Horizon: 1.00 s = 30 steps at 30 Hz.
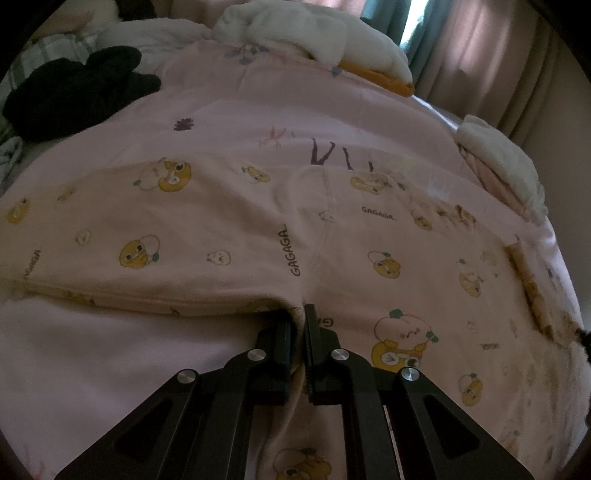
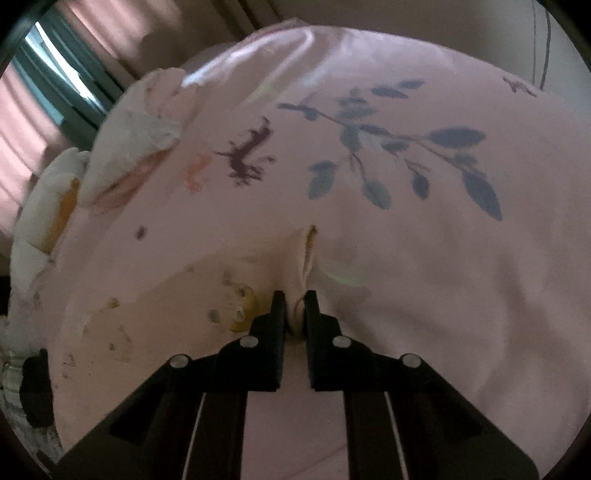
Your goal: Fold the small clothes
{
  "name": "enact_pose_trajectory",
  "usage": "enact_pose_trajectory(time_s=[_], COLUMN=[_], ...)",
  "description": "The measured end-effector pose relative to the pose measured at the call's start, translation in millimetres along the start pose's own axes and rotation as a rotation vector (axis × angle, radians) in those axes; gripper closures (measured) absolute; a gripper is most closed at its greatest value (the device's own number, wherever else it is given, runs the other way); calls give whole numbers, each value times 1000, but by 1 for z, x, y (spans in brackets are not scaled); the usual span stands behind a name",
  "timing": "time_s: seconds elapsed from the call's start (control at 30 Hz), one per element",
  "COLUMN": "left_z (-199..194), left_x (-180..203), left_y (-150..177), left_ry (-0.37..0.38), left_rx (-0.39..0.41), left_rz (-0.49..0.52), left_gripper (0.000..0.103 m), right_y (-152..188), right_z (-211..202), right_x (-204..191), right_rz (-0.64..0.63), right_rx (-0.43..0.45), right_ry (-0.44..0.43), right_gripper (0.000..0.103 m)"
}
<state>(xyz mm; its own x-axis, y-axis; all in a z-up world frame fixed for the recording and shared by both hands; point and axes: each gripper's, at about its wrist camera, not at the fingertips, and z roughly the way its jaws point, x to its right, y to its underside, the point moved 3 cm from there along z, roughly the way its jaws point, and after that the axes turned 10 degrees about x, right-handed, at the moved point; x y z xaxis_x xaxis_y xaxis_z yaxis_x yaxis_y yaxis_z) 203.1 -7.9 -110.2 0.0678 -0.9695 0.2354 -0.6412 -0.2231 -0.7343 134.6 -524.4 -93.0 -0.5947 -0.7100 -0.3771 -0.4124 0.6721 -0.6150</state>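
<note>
Pale pink kids' trousers (image 1: 229, 236) lie flat on the bed sheet (image 1: 258, 107), printed w/ yellow cartoon ducks and the word "GAGAGA" repeated, legible at centre and on the right half. Long axis runs left-right across the left wrist view; centre seam runs away from the camera. Left gripper (image 1: 299, 314) has its fingers pinched together on the near edge at the seam. Right gripper (image 2: 294, 301) is likewise clamped on a bunched fold of the same cloth, probably the garment's end; view's blurry. Black garment (image 1: 74, 96) sits far left; white fluffy blanket (image 1: 295, 29) beyond.
</note>
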Motion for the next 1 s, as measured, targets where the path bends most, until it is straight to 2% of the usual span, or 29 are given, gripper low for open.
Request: enact_pose_trajectory(time_s=[0.13, 0.23, 0.5, 0.8, 1.0], left_z=[-2, -7, -5, -5, -11], left_x=[3, 7, 0, 2, 1], left_y=[0, -1, 0, 0, 3], left_ry=[-16, -34, 6, 0, -6], left_rx=[2, -8, -6, -2, -3], left_rz=[14, 55, 13, 11, 8], left_gripper=[95, 98, 99, 99, 99], right_y=[-4, 1, 29, 85, 125], right_z=[-25, -35, -58, -44, -43], right_x=[-31, -56, -151, -234, -298], right_rz=[-27, -27, -204, -310, -374], right_rx=[48, 48, 79, -4, -56], right_ry=[-57, -123, -187, -270, -372], right_gripper=[93, 94, 94, 94, 94])
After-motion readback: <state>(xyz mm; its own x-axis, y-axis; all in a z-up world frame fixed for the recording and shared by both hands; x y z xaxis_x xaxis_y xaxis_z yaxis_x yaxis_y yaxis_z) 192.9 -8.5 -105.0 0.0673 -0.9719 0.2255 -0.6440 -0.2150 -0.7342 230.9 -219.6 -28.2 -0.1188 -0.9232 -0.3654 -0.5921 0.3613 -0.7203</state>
